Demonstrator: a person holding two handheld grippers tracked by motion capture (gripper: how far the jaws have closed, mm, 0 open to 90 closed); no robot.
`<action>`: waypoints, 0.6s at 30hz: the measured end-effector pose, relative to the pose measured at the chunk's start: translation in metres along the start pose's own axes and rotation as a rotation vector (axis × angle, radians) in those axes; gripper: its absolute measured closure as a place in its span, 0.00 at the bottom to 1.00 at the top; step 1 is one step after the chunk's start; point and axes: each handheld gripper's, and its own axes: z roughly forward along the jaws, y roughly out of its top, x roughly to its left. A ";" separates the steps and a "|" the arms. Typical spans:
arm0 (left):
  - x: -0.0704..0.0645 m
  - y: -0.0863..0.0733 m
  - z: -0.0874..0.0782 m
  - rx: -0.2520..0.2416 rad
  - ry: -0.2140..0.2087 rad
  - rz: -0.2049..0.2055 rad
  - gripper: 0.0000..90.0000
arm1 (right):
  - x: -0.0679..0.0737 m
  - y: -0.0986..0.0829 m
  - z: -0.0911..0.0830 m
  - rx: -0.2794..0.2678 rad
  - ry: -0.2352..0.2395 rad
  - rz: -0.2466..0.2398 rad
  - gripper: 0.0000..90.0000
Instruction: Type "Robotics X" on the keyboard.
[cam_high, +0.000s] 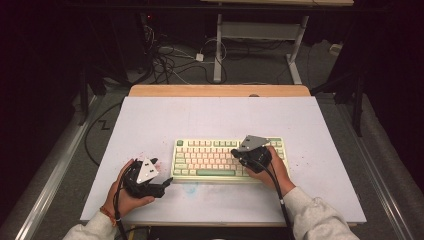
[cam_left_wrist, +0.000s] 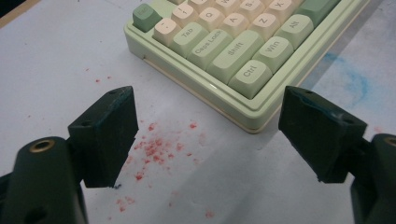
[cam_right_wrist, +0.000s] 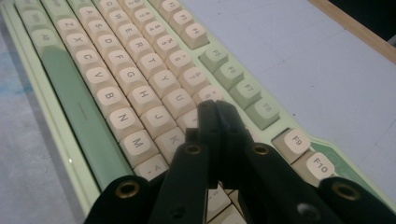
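High view: we see a pale green keyboard (cam_high: 227, 158) with cream and green keycaps lying flat near the front middle of a white table (cam_high: 150, 120); the left gripper (cam_high: 159, 186) rests on the table just beside the keyboard's left end, while the right gripper (cam_high: 235, 152) sits over the right half of the keys. Left gripper view: we see the jaws spread wide with nothing between them, framing the keyboard's (cam_left_wrist: 243, 51) near corner, where green Ctrl, Win, Shift, Caps Lock and Tab caps adjoin cream letter caps; red specks (cam_left_wrist: 154, 149) dot the table (cam_left_wrist: 56, 60) in front of the case, and a faint blue smear (cam_left_wrist: 355, 79) lies beside it. Right gripper view: we see the jaws pressed together, holding nothing, their tips (cam_right_wrist: 217, 109) over the cream keys near U, J and K; the keyboard (cam_right_wrist: 79, 116) runs away diagonally, with a long green space bar, cream letter rows and a function row mixing green and cream caps.
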 end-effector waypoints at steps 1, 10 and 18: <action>0.001 0.000 0.000 -0.004 0.000 -0.005 0.21 | 0.000 0.000 0.002 0.004 0.003 0.003 1.00; 0.000 0.001 -0.001 -0.002 -0.002 0.006 0.21 | -0.001 0.001 0.011 0.032 -0.006 -0.001 1.00; -0.001 0.001 -0.002 -0.005 -0.005 0.009 0.21 | -0.001 0.000 0.012 0.035 -0.004 0.000 1.00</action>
